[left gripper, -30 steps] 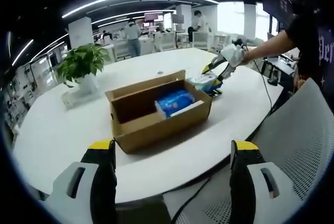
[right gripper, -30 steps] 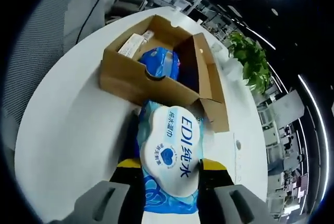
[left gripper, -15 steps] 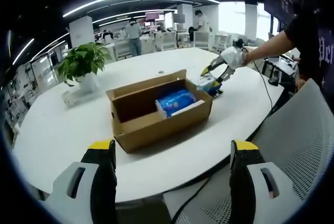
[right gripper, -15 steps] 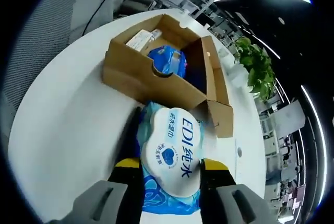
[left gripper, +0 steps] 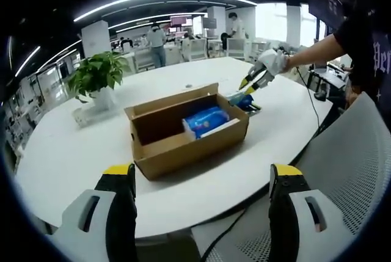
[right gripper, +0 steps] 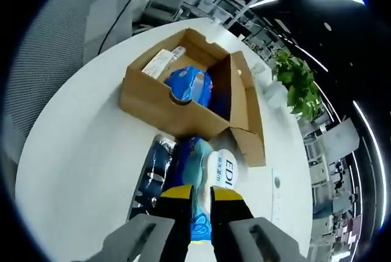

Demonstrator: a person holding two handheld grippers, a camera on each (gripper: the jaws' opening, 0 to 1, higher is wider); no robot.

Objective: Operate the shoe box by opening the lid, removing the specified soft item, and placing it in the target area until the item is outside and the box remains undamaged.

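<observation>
Now at the placing step: right gripper (right gripper: pixel 201 193), jaws narrow, pinches the blue-and-white wet-wipe pack (right gripper: pixel 208 179) on the white table (right gripper: pixel 79 146) just beside the open brown cardboard box (right gripper: pixel 183 106), left gripper (left gripper: pixel 201 179) wide and empty; next, release.

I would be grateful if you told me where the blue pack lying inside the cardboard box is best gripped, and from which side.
Grip the blue pack across its bulging top, coming straight down through the open top of the cardboard box. The box walls stand around it and a white carton lies beside it, so a sideways approach looks blocked; its soft, puffy upper face is the exposed part.
</observation>
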